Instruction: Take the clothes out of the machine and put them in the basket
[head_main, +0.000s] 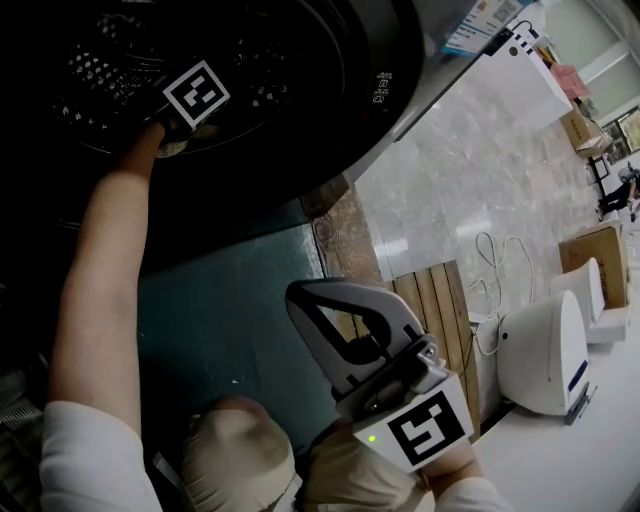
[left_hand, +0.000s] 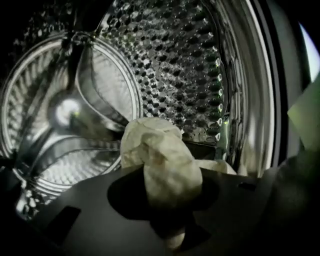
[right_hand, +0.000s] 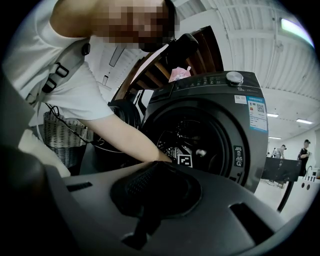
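My left gripper (left_hand: 170, 175) is deep inside the steel drum (left_hand: 200, 60) of the dark grey washing machine (right_hand: 220, 100). Its jaws are shut on a bunched cream cloth (left_hand: 160, 150), which bulges up between them near the drum's bottom. In the head view only that gripper's marker cube (head_main: 195, 95) and the person's bare forearm (head_main: 105, 260) show at the round opening. My right gripper (head_main: 300, 292) hangs outside in front of the machine, pointing level at it, jaws together with nothing held. A wicker basket (right_hand: 60, 130) stands to the left of the machine.
The machine's open door (right_hand: 122, 112) stands at the opening's left side. White appliances (head_main: 545, 350) and cardboard boxes (head_main: 590, 250) stand on the pale floor to the right. A wooden slatted panel (head_main: 440, 310) lies beside the machine. People stand far off (right_hand: 305, 150).
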